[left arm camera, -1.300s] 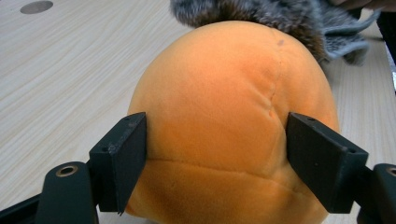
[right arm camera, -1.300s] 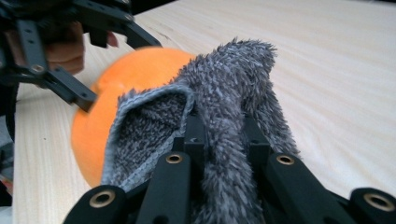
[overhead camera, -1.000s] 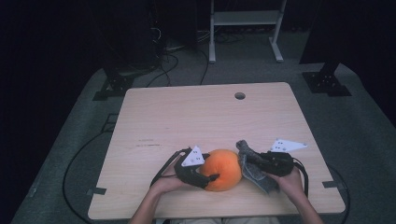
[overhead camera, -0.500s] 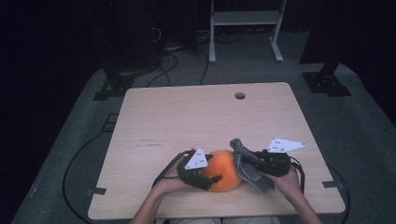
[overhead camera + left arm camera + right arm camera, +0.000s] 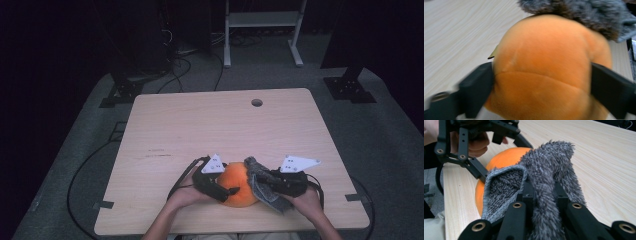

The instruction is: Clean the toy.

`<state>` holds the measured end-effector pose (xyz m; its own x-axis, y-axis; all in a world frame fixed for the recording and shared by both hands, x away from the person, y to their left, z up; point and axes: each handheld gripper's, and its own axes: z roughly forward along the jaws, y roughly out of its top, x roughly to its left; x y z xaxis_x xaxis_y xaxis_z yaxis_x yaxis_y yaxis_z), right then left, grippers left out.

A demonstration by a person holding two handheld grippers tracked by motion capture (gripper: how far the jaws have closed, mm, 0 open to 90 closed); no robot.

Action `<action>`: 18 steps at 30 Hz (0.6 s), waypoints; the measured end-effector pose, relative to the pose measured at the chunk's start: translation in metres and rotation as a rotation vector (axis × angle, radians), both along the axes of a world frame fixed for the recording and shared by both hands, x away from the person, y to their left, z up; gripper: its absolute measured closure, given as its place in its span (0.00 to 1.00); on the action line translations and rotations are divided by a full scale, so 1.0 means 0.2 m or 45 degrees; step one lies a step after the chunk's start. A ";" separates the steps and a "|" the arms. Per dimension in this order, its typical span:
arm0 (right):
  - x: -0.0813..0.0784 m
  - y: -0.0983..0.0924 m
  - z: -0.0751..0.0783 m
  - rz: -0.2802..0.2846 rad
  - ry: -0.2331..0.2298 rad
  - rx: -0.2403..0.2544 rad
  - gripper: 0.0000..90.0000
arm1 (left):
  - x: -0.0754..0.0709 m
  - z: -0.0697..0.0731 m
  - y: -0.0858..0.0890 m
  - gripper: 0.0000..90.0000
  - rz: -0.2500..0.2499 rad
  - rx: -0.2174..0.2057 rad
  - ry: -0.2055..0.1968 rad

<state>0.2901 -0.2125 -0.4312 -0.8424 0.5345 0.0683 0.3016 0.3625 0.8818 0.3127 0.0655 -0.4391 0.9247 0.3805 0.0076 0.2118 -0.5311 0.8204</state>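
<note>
- The orange plush ball (image 5: pixel 239 188) sits on the wooden table (image 5: pixel 210 130), close to the person's edge and well apart from the small round hole (image 5: pixel 257 102) near the far side.
- From the high view, the left gripper (image 5: pixel 231 191) reaches in from the ball's left, and the right gripper (image 5: pixel 257 176) stands at the ball's right with a grey fuzzy cloth (image 5: pixel 262 187) hanging from it against the ball.
- The high view also shows both hands behind the grippers, the left hand (image 5: pixel 185 196) and the right hand (image 5: pixel 307 200), and a white three-cornered plate on top of each gripper; neither close view gives that layout.
- The left gripper view adds what the high view cannot: its two black jaws stand on either side of the ball (image 5: pixel 549 70), their inner faces against the plush. The jaws have just been opening wider with the ball between them, and the picture is too blurred to tell whether they still squeeze it.
- That same view shows the cloth (image 5: pixel 579 15) lying over the ball's far top.
- The right gripper view shows its jaws clamped tight on a fold of the cloth (image 5: pixel 549 177), which rises between them and drapes onto the ball (image 5: pixel 499 162) beyond.
- Behind the ball in that view, the left gripper's (image 5: pixel 477 168) black frame and the fingers (image 5: pixel 477 145) wrapped around its handle are visible.
</note>
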 end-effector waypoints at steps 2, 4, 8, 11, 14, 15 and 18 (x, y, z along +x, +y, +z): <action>0.00 -0.01 0.00 -0.017 -0.001 0.011 0.85 | -0.03 0.02 -0.01 0.31 0.003 0.001 -0.081; -0.01 -0.02 0.02 -0.037 -0.016 0.006 0.85 | -0.06 0.04 -0.02 0.38 -0.018 -0.005 -0.165; -0.05 -0.03 0.10 -0.061 -0.106 0.027 0.85 | -0.10 0.06 -0.06 0.39 -0.039 0.064 -0.460; -0.06 0.03 0.16 -0.032 -0.181 0.050 0.85 | -0.13 0.05 -0.09 0.35 -0.102 0.056 -0.491; -0.04 0.09 0.10 -0.017 -0.169 -0.021 0.85 | -0.11 0.06 -0.07 0.21 -0.081 0.034 -0.394; -0.03 0.09 0.07 -0.011 -0.145 -0.009 0.85 | -0.09 0.06 -0.06 0.17 -0.079 0.008 -0.337; -0.04 0.08 0.05 -0.003 -0.137 -0.002 0.85 | -0.06 0.06 -0.03 0.10 -0.031 -0.065 -0.236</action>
<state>0.2817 -0.1966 -0.4207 -0.8436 0.5365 -0.0233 0.2062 0.3636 0.9085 0.3006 0.0591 -0.4266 0.9183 0.3621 0.1601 0.0419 -0.4909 0.8702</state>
